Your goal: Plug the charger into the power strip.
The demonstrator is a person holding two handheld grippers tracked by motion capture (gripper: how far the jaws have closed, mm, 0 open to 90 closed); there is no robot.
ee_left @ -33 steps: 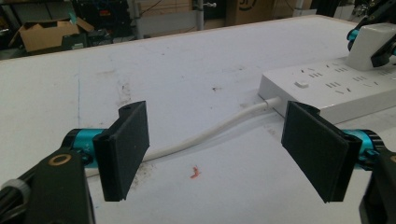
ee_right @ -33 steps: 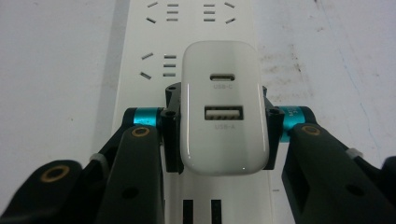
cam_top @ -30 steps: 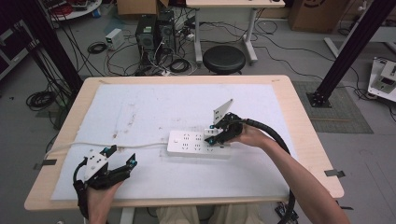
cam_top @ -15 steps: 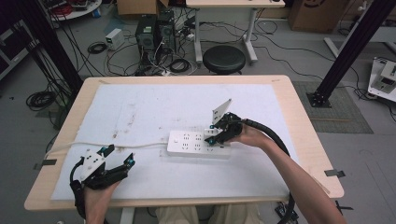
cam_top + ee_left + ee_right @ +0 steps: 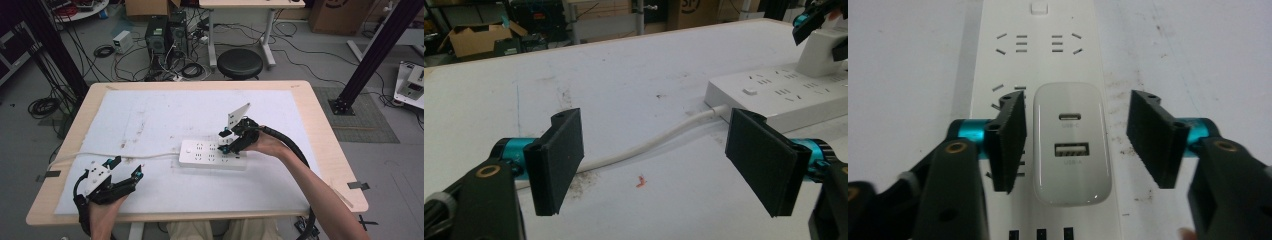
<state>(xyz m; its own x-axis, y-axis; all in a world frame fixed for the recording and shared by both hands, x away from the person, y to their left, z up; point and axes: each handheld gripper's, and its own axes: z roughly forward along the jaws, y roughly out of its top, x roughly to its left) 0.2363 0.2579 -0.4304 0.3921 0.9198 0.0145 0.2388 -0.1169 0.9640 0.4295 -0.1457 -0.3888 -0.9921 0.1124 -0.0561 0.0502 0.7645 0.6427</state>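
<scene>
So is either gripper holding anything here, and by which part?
Nothing is held. The right gripper has just been opening; its jaws flank the white charger plugged into the power strip without pressing it. The left gripper is open over bare table.

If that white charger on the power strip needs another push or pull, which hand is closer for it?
Probably the right: the right gripper has just been opening astride the charger, pads clear. The left gripper sits open, far off.
</scene>
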